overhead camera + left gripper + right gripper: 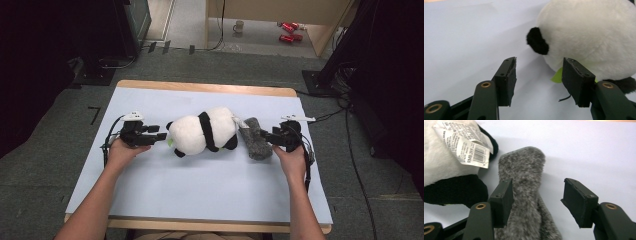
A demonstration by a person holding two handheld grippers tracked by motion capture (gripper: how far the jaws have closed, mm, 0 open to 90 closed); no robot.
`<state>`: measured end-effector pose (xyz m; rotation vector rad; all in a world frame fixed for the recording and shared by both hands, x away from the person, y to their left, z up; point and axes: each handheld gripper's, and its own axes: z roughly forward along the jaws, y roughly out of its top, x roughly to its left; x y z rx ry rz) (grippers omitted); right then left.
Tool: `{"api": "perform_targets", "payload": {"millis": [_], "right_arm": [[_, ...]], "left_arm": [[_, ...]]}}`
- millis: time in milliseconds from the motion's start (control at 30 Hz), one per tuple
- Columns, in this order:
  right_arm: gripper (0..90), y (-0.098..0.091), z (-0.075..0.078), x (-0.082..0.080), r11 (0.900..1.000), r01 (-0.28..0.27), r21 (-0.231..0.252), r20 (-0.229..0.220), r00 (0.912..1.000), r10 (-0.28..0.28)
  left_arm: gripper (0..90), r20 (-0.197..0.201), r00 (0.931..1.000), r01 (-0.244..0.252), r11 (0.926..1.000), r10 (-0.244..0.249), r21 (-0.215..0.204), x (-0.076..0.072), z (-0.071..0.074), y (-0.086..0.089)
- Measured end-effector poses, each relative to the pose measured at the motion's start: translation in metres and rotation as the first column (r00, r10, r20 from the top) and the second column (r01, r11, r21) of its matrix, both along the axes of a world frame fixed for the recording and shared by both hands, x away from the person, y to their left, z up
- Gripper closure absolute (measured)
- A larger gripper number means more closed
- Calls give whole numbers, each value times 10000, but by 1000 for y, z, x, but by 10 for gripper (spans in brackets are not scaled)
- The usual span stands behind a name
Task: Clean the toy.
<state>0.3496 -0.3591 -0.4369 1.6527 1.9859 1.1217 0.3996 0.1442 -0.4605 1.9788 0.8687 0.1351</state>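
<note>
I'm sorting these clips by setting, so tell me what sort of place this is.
Probably a lab or workshop set up for recording. A work table covered by a pale sheet stands on grey carpet; cables trail across the floor, dark equipment stands flank it, and a mug sits on the floor beyond.

Table [150, 190] (plush panda [202, 132], grey sock [255, 140])
</note>
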Motion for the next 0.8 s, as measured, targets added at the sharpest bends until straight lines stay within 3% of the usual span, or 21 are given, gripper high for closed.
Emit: {"api": "perform_targets", "payload": {"millis": [200,400,667,767,800], "right_arm": [[433,-19,-4,-2,9994,341,103,-77,9994,-340],[440,-33,-14,-3,9978,665,9,-196,9976,-665],[432,-35,-29,0,9961,410,-777,-170,9990,-424],[433,-38,-38,1,9940,611,-902,-465,9968,-654],[433,-39,-41,1,9931,627,-990,-541,9962,-683]], "left_arm": [[439,199,9985,-515,9987,514,33,1,0,20],[429,135,9960,-892,9943,886,584,3,-7,33],[419,-483,9935,-965,9873,1033,1265,6,-22,39],[417,-539,9919,-1042,9799,1148,1699,7,-27,41],[421,-450,9930,-998,9806,1088,1687,7,-27,42]]}}
